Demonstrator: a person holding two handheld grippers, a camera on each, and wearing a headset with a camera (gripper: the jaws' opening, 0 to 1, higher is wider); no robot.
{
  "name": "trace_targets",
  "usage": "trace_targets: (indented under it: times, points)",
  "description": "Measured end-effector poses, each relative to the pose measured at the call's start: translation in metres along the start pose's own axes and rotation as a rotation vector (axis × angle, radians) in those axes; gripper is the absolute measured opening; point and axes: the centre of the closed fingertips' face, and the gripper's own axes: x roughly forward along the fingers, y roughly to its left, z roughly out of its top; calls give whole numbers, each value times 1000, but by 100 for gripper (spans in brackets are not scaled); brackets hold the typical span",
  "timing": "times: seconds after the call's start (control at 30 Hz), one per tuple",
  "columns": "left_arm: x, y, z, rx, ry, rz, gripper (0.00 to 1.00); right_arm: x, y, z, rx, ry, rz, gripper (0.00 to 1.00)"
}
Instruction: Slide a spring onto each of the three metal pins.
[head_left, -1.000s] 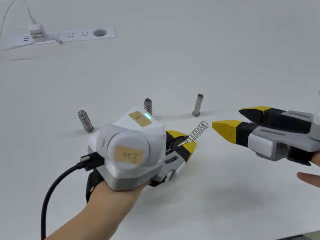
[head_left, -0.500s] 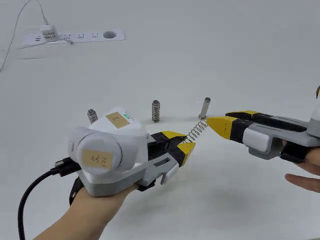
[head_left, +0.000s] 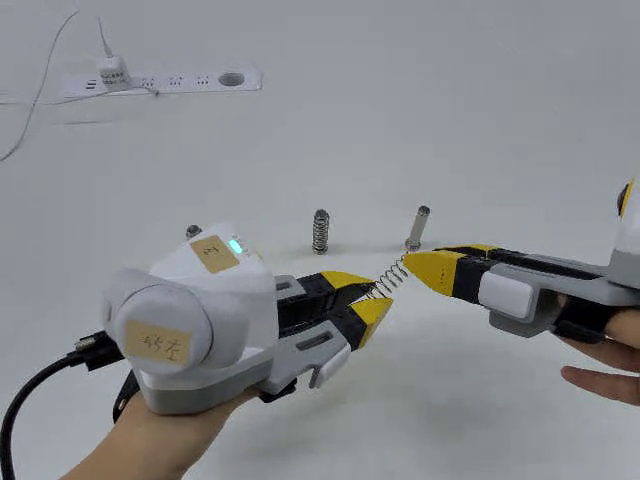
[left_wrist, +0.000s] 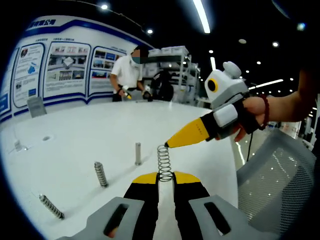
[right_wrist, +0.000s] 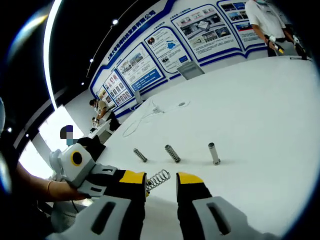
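Head view shows your left gripper (head_left: 376, 296) pinched shut on one end of a little spring (head_left: 390, 276), held up in the air over the white table (head_left: 520, 130). The other end of the spring points at your right gripper (head_left: 412, 263). In the right gripper view its jaws stand a little way apart. The loose end of the spring sits right at that gap, but nothing is squeezed there. Two pins have springs on them, the middle pin (head_left: 320, 231) and the far pin (head_left: 193, 232). The bare pin (head_left: 418, 228) stands up on the table close behind the spring, so this looks like the last one to do. The spring is very light and bendy. If you squeeze it hard it can squash flat or jump away, and if you drop it, it may roll off. Pinch it softly across the sides of the coils, near one end. Keep the hole at the other end clear so the pin can go in.
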Motion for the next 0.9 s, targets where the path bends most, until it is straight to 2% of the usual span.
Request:
trace_targets:
  times: [0.37, 0.6, 0.9]
  points:
    - [-4, -5, 8, 12, -30, -23, 10, 2, 7, 5, 79, -23, 38, 20]
    - [-5, -7, 15, 15, -62, -29, 10, 2, 9, 6, 100, -23, 53, 17]
    - [-5, -6, 17, 17, -67, -32, 10, 3, 10, 8, 97, -24, 58, 14]
